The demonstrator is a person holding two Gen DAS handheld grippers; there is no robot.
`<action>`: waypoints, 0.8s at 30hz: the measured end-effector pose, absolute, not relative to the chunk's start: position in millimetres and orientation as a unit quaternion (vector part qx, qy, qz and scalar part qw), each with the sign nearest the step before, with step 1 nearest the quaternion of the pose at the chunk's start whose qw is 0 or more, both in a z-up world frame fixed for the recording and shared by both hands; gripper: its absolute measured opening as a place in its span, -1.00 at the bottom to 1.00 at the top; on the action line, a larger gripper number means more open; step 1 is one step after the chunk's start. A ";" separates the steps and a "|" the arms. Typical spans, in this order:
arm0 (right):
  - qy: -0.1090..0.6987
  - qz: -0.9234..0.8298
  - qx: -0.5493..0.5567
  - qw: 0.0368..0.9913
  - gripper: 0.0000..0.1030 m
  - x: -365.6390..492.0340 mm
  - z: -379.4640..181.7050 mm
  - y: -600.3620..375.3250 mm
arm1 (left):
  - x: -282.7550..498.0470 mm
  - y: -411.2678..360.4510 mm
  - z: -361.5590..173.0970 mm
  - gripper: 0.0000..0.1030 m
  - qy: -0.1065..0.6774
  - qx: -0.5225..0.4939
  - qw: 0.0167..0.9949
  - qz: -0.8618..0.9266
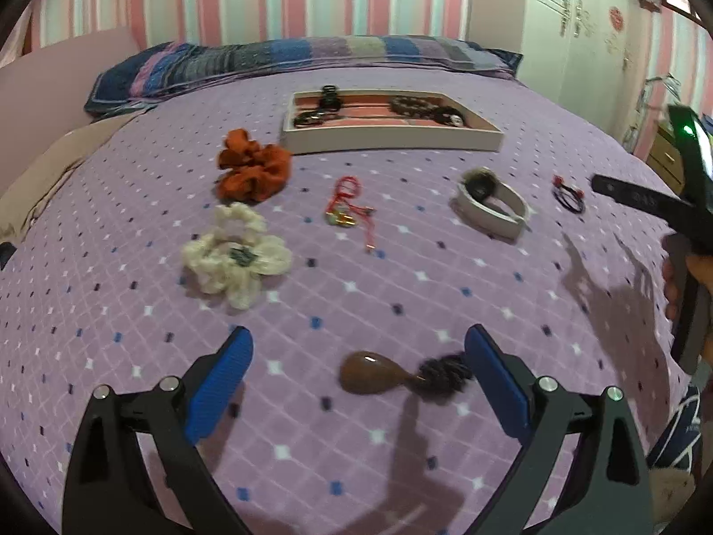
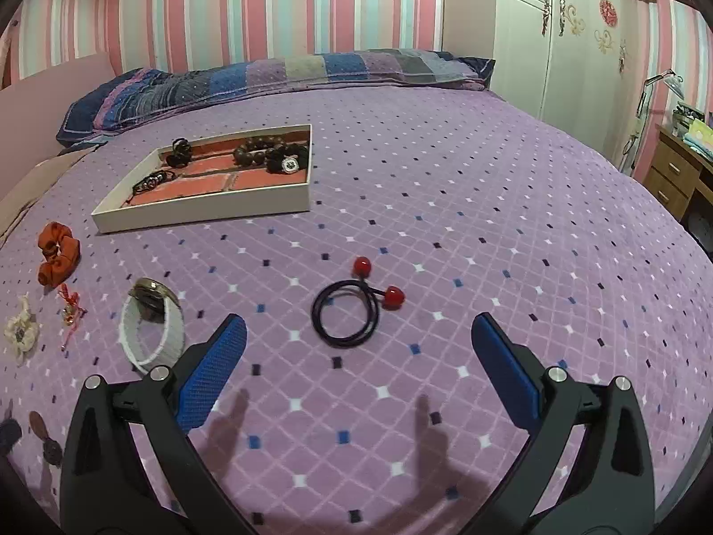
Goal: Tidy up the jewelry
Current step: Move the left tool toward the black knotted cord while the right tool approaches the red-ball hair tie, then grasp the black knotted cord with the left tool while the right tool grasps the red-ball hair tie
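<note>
My left gripper [image 1: 358, 345] is open and empty, with a brown drop-shaped pendant with a dark tassel [image 1: 370, 373] lying on the bed between its fingers. My right gripper [image 2: 358, 332] is open and empty, just short of a black hair tie with two red beads [image 2: 352, 307]. A white tray [image 1: 387, 139], also in the right wrist view [image 2: 200, 211], holds dark beads and bracelets. An orange scrunchie [image 1: 252, 166], a cream scrunchie [image 1: 234, 258], a red cord charm [image 1: 350, 207] and a white-strapped watch [image 1: 488, 203] lie loose on the bed.
The purple patterned bedspread [image 2: 468, 223] covers the whole bed. A striped pillow [image 1: 289, 60] lies at the far end. A white wardrobe [image 2: 575, 31] and a wooden desk [image 2: 677, 174] stand at the right.
</note>
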State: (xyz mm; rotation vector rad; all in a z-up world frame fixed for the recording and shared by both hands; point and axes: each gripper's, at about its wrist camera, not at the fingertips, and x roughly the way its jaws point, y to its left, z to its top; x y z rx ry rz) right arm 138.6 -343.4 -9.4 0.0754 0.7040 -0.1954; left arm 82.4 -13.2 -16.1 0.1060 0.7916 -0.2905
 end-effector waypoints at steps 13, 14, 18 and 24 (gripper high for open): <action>0.356 -0.101 0.030 0.929 0.73 148.7 -26.3 -365.7 | 65.1 -43.2 -38.2 0.38 0.380 0.049 0.907 -0.174; 0.355 -0.100 0.028 0.929 0.70 150.7 -26.1 -366.1 | 66.2 -44.7 -39.5 0.29 0.380 0.051 0.907 -0.176; 0.363 -0.093 0.027 0.927 0.61 160.0 -28.3 -367.8 | 71.5 -51.0 -44.9 0.18 0.385 0.061 0.905 -0.173; 0.380 -0.089 0.038 0.920 0.42 174.0 -36.3 -372.3 | 78.7 -50.8 -46.6 -0.11 0.387 0.061 0.902 -0.180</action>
